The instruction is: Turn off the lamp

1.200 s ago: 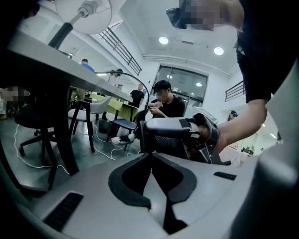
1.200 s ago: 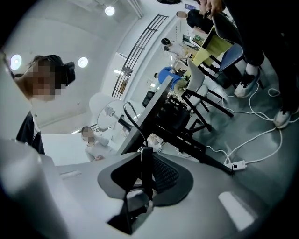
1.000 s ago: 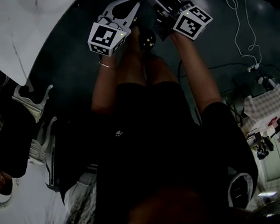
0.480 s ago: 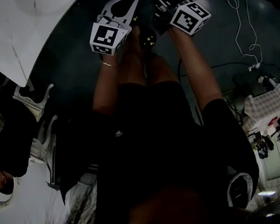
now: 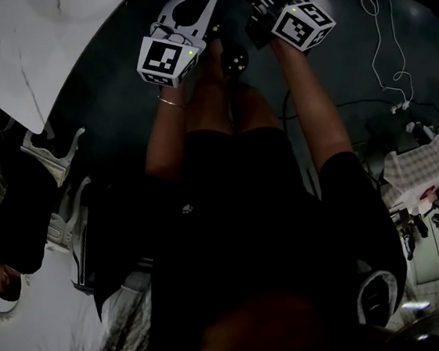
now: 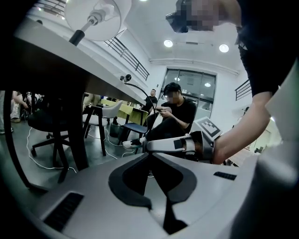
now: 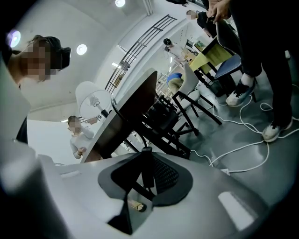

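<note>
The right gripper [image 7: 145, 152] jaws, just closing, clamp the cord switch [image 7: 147, 169] of the lamp [image 7: 91, 105], probably to click it; the left gripper [image 6: 149, 156] jaws rest together, idle.

Ahead of the right tongs [image 7: 145, 156], the dark surface [image 7: 126, 116], chair legs [image 7: 189, 112] and black cord [image 7: 145, 170] crowd the centre; floor [image 7: 236, 135] at right lies open.

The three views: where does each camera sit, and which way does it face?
Right gripper view: on the right gripper, facing the lamp; shows its fingers, just closed further on a black cable.
Left gripper view: on the left gripper, facing under the table toward a seated person; shows its shut fingers, right forearm.
Head view: on the head, steeply downward; shows arms, legs, both grippers.
Shared: the lamp, in both gripper views.
</note>
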